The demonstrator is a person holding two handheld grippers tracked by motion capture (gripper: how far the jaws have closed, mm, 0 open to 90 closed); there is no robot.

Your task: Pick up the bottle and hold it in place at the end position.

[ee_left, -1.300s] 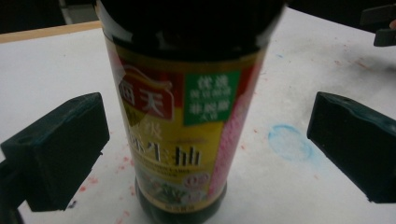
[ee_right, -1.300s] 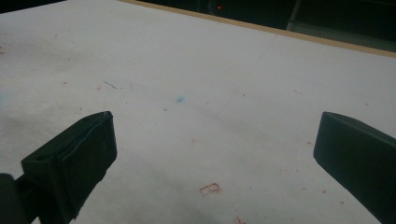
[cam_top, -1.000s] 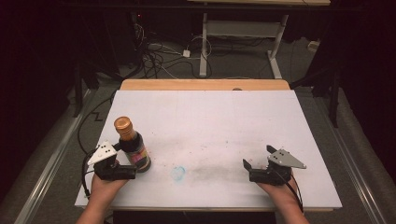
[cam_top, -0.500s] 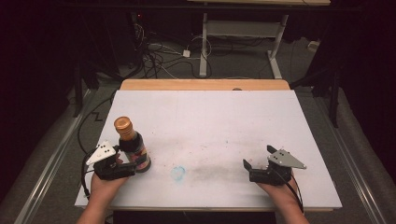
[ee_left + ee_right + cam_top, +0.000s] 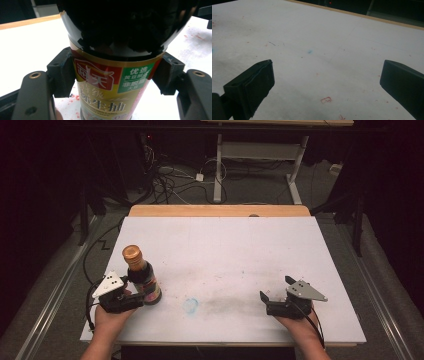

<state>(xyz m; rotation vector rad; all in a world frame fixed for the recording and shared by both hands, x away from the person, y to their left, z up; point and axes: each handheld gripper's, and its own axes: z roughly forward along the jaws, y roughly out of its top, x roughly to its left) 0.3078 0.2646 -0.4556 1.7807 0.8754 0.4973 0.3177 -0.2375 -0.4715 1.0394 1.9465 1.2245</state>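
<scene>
Since a second ago your left gripper point(image 5: 141, 296) has just been closing its jaws on the bottle point(image 5: 144, 280); both hands sit where they were, and the bottle hasn't shifted. In the left gripper view both black pads press the label on opposite sides of the bottle point(image 5: 112, 82), low on the body, so you have it gripped.

Bottle stands upright on the white surface point(image 5: 225, 255), long axis vertical, gold cap point(image 5: 132, 253) pointing straight up. It's near the front left corner, well apart from your right hand. Contents: dark liquid, glass reads almost black above the label; I can't tell the fill level. Cap is on. Label is red, gold and green with Chinese print, facing your left gripper.

Your right gripper point(image 5: 275, 292) rests near the front right of the surface, jaws spread wide, nothing between them. The right gripper view shows bare stained surface point(image 5: 324, 62) between the two pads.

Blue smudge point(image 5: 190, 305) on the surface sits just right of the bottle's base.
</scene>
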